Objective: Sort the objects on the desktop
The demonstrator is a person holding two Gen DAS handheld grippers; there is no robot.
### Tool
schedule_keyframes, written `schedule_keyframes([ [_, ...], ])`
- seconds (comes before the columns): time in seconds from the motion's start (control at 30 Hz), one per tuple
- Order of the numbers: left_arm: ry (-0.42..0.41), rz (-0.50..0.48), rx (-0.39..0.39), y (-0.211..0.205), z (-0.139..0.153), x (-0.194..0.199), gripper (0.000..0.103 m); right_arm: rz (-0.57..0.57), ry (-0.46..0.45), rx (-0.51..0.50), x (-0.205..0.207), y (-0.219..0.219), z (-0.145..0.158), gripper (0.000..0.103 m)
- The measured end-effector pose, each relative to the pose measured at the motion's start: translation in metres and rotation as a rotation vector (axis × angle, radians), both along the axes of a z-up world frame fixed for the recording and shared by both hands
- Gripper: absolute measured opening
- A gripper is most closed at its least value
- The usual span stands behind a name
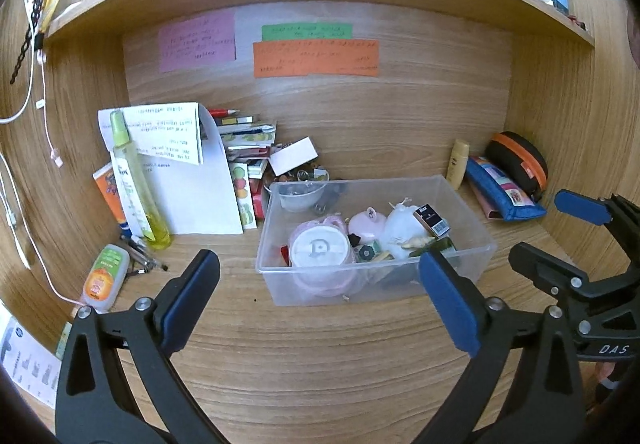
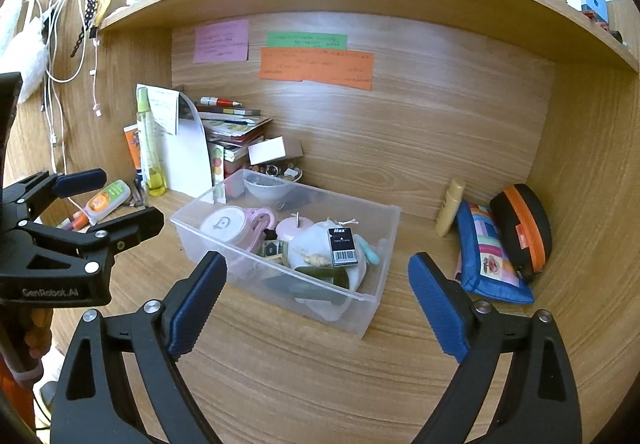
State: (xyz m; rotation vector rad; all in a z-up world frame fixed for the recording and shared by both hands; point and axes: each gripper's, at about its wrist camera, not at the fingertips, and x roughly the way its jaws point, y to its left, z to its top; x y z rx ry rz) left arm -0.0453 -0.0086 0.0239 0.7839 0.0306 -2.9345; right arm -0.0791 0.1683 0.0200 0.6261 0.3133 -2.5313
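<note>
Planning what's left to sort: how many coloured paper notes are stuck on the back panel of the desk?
3: a pink note at left, a green note to its right, and an orange note just below the green. None looks hidden.

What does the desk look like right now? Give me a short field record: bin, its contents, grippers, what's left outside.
bin: clear plastic bin at desk centre, upright
contents: round white-lidded container, small black box with barcode, white pouch, other small items
left gripper: open, empty, in front of bin
right gripper: open, empty, in front of bin
left of bin: yellow spray bottle, papers, stacked books
right of bin: blue pencil case, black-and-orange case, small yellow bottle
</note>
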Motion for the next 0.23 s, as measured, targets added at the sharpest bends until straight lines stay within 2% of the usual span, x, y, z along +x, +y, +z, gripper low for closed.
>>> schedule_keyframes([
  [0.23, 0.018, -0.029, 0.016, 0.0014, 0.0014, 0.0035, 0.101, -0.012, -0.006, 0.001, 0.0001, 0.0033, -0.0004, 0.091],
])
